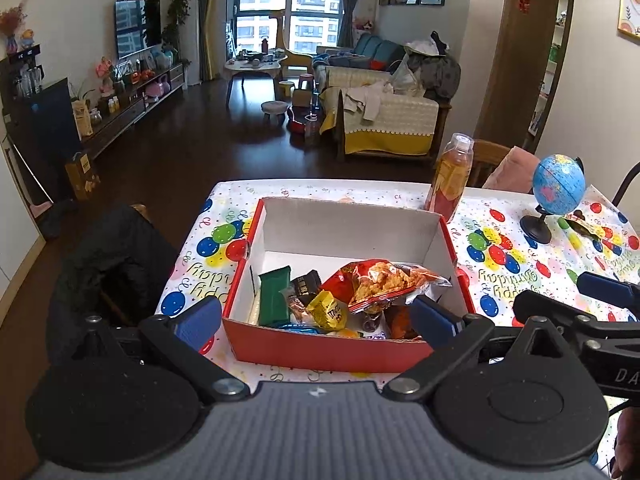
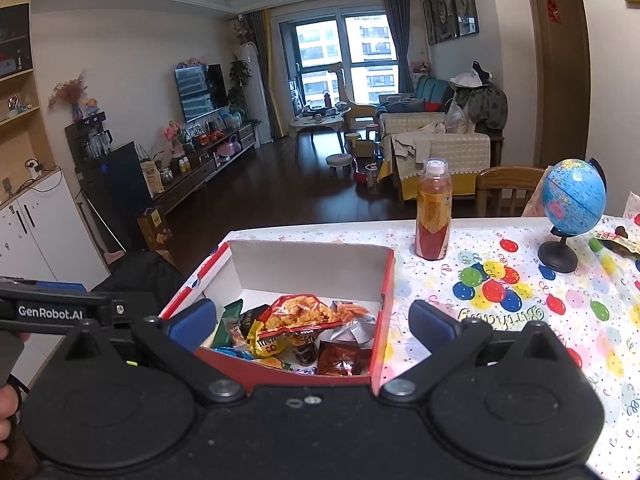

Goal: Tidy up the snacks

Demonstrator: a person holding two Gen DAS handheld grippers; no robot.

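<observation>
Left wrist: one red box (image 1: 320, 350), one bottle (image 1: 450, 178), one globe (image 1: 558, 180).

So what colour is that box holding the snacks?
The box is red outside, white inside; the left wrist view shows it best.

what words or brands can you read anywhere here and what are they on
"GenRobot.AI" on the left gripper's arm, seen from the right wrist.
"DA", cut off at the frame edge, on the right gripper's arm.
"Happy Birthday", seen upside down, on the balloon tablecloth.
"m&m", partly hidden, on the yellow candy bag in the red box.
The drink bottle label and the other snack wrappers are too blurred to read.
</observation>
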